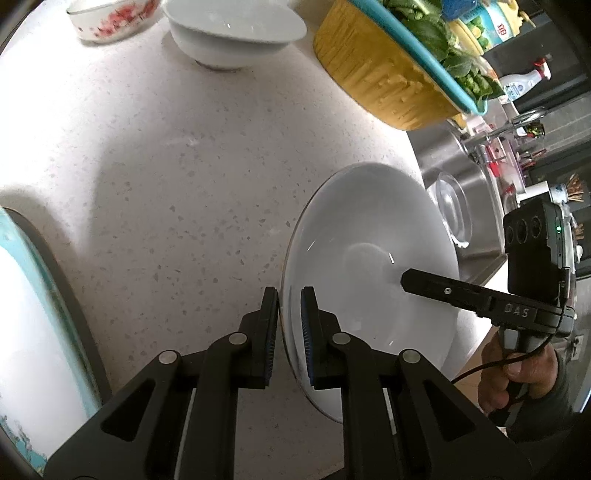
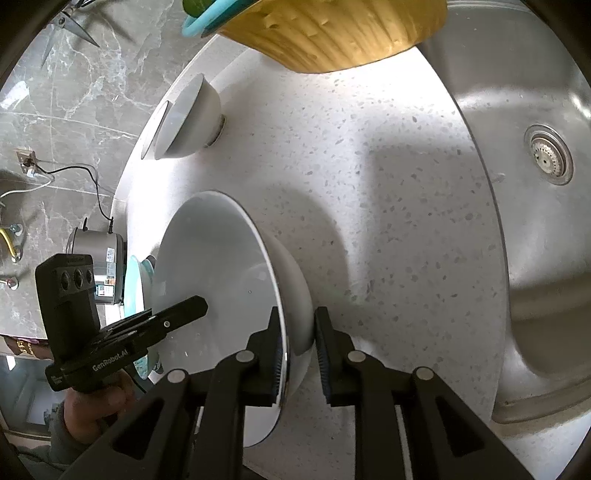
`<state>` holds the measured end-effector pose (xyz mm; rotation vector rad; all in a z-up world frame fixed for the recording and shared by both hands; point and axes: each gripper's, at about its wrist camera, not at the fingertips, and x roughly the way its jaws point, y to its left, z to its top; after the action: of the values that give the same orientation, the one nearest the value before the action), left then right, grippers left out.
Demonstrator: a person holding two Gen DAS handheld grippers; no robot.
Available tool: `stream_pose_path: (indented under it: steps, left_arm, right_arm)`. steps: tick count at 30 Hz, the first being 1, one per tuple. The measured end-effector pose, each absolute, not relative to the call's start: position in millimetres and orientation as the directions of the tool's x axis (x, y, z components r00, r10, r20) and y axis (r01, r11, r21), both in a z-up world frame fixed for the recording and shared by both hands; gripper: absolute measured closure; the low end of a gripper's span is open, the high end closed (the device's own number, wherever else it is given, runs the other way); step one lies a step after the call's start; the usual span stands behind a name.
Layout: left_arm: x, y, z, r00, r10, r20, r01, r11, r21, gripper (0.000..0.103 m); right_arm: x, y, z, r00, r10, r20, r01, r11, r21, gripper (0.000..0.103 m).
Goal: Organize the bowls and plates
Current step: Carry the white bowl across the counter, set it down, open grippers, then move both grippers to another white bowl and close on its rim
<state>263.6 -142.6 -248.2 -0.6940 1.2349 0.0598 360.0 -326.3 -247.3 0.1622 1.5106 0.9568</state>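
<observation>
A large white bowl [image 1: 369,280] stands on the speckled counter [image 1: 166,166], also in the right wrist view [image 2: 218,266]. My left gripper [image 1: 290,332] has its fingers on either side of the bowl's rim, one inside and one outside, closed on it. My right gripper [image 2: 297,347] grips the opposite rim the same way; it shows in the left wrist view [image 1: 406,278]. A second white bowl [image 1: 232,33] stands at the far side, with a floral bowl [image 1: 110,18] beside it. A teal-rimmed plate [image 1: 33,325] lies at the left edge.
A yellow basin [image 1: 380,74] topped by a teal strainer of greens stands at the back right. A steel sink [image 2: 535,184] lies beside the counter, with a glass lid [image 1: 452,214] in it. A metal pot [image 2: 98,258] stands behind the plate.
</observation>
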Motion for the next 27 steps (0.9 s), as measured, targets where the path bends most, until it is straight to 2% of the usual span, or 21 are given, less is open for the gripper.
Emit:
stream_pose_path:
  steps: [1,2,3,4,5,6,8,13,16,19,21,22,27]
  left_arm:
    - [262.4,-141.2,-243.6,0.363,-0.316,-0.876,-0.402,0.795,-0.454,0.082]
    - [260.8,-138.9,-238.5,0.373,-0.314,-0.873,-0.404,0.792,-0.458,0.061]
    - [258.7,-134.8,-231.7,0.389,-0.313,-0.866,-0.409,0.784,-0.467,0.024]
    - [255.3,-129.5,-222.5,0.414,-0.315,-0.854,-0.414,0.771,-0.484,0.01]
    - [252.6,-124.7,-214.8,0.436,-0.318,-0.842,-0.413,0.76,-0.501,0.004]
    - [250.2,-118.9,-206.2,0.457,-0.326,-0.828,-0.408,0.75,-0.52,0.004]
    - [248.5,-103.7,-190.0,0.459,-0.35,-0.816,-0.406,0.735,-0.543,0.004]
    - [255.4,-56.7,-147.8,0.505,-0.301,-0.809,-0.386,0.759,-0.524,0.001]
    - [273.5,-22.7,-130.6,0.512,-0.257,-0.82,-0.364,0.799,-0.478,0.001]
    - [304.0,5.0,-137.9,0.474,-0.256,-0.843,-0.342,0.828,-0.444,0.001]
    - [323.0,15.5,-147.5,0.455,-0.29,-0.842,-0.304,0.838,-0.453,0.001]
    - [335.1,19.7,-156.8,0.43,-0.3,-0.851,-0.29,0.847,-0.446,0.001]
    - [367.8,29.4,-193.2,0.377,-0.35,-0.857,-0.248,0.854,-0.458,0.003]
  right_arm:
    - [360.9,-329.1,-244.6,-0.203,0.622,-0.756,-0.421,0.641,0.641,0.067]
    - [361.7,-332.3,-242.2,-0.193,0.628,-0.754,-0.418,0.642,0.642,0.053]
    - [363.5,-334.8,-238.7,-0.181,0.635,-0.751,-0.414,0.643,0.644,0.048]
    - [366.4,-338.0,-234.5,-0.168,0.642,-0.748,-0.411,0.644,0.645,0.042]
    - [370.4,-341.4,-229.2,-0.154,0.648,-0.746,-0.41,0.645,0.645,0.037]
    - [375.2,-344.8,-222.4,-0.135,0.652,-0.746,-0.411,0.648,0.641,0.034]
    - [383.9,-350.7,-208.5,-0.091,0.664,-0.742,-0.41,0.654,0.635,0.016]
    - [400.3,-342.1,-159.5,0.021,0.72,-0.693,-0.437,0.63,0.642,0.012]
    - [399.4,-317.4,-137.0,0.041,0.75,-0.66,-0.489,0.591,0.642,0.012]
    - [395.9,-283.0,-126.2,0.055,0.756,-0.652,-0.507,0.584,0.634,0.015]
    - [394.8,-258.4,-124.3,0.069,0.738,-0.671,-0.517,0.602,0.609,0.018]
    - [394.9,-247.1,-125.2,0.077,0.724,-0.685,-0.521,0.615,0.592,0.024]
    - [395.8,-196.8,-141.1,0.089,0.645,-0.759,-0.522,0.68,0.516,0.034]
